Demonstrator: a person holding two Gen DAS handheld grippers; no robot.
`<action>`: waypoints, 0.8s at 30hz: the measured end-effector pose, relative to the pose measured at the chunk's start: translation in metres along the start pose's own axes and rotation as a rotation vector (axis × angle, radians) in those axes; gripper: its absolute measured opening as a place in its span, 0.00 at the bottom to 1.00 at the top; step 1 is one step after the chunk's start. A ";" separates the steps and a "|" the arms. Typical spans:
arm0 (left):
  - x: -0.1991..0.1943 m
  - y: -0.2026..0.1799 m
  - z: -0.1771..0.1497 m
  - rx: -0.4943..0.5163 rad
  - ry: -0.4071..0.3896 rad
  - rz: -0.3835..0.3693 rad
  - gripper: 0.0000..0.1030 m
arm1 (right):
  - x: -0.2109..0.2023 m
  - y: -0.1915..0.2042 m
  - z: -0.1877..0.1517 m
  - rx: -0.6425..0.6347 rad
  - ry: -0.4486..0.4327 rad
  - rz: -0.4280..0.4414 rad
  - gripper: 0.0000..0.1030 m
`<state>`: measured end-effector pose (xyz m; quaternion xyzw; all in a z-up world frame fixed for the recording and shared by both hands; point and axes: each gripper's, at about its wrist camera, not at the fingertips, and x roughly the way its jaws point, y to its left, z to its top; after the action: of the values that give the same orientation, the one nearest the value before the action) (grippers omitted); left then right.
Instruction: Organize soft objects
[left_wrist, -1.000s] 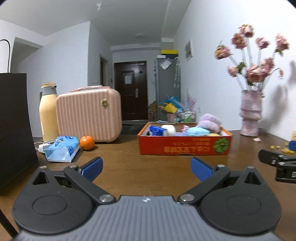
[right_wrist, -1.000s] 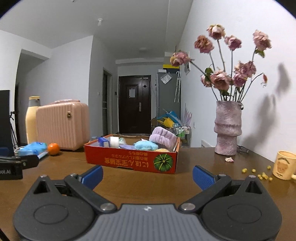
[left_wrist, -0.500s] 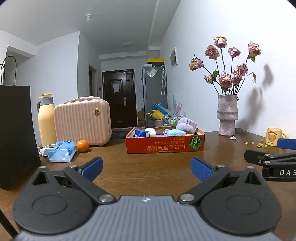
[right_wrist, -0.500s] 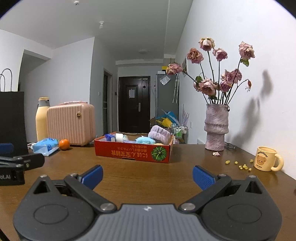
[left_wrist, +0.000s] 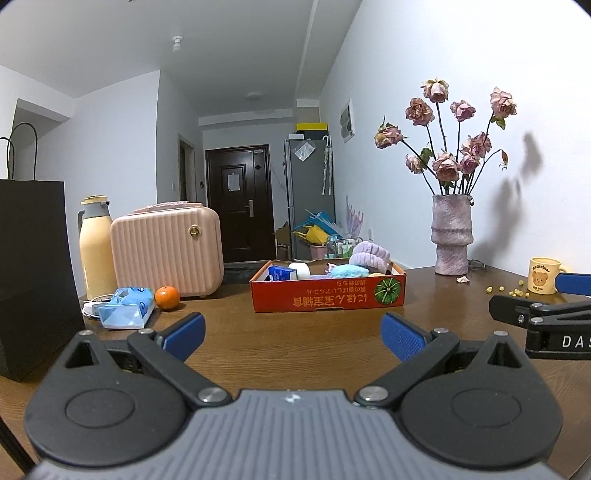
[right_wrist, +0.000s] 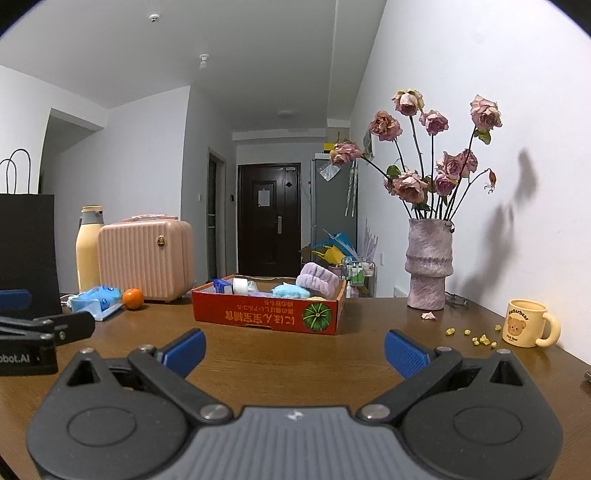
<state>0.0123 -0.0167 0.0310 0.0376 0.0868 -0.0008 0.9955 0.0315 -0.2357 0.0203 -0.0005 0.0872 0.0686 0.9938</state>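
A red cardboard box (left_wrist: 328, 295) (right_wrist: 266, 314) stands mid-table and holds a lilac headband (left_wrist: 370, 254) (right_wrist: 317, 278), a light blue soft pad (left_wrist: 349, 270) (right_wrist: 291, 291), a white roll (left_wrist: 300, 269) and a blue carton (left_wrist: 282, 274). A blue tissue pack (left_wrist: 127, 307) (right_wrist: 96, 300) lies at the left. My left gripper (left_wrist: 293, 334) is open and empty, well short of the box. My right gripper (right_wrist: 294, 349) is open and empty, also short of the box.
A black paper bag (left_wrist: 35, 273), a cream flask (left_wrist: 95, 247) and a pink case (left_wrist: 168, 251) stand at the left, with an orange (left_wrist: 167, 297) beside the tissue pack. A vase of roses (left_wrist: 451, 236) and a bear mug (right_wrist: 524, 323) with yellow crumbs (right_wrist: 476, 336) are at the right.
Both grippers have pulled back from the box and risen a little; the box looks smaller and farther. Both stay open and empty.
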 end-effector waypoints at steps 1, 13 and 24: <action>0.000 0.000 0.000 0.000 0.000 0.001 1.00 | 0.000 0.000 -0.001 0.000 -0.001 -0.001 1.00; -0.001 0.000 0.001 -0.003 -0.002 0.003 1.00 | -0.001 0.000 -0.001 0.001 0.000 -0.003 1.00; -0.001 0.001 0.001 -0.002 -0.006 0.004 1.00 | -0.002 0.001 -0.002 -0.002 -0.004 -0.005 1.00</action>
<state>0.0112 -0.0157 0.0321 0.0367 0.0836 0.0012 0.9958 0.0292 -0.2346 0.0191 -0.0015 0.0850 0.0663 0.9942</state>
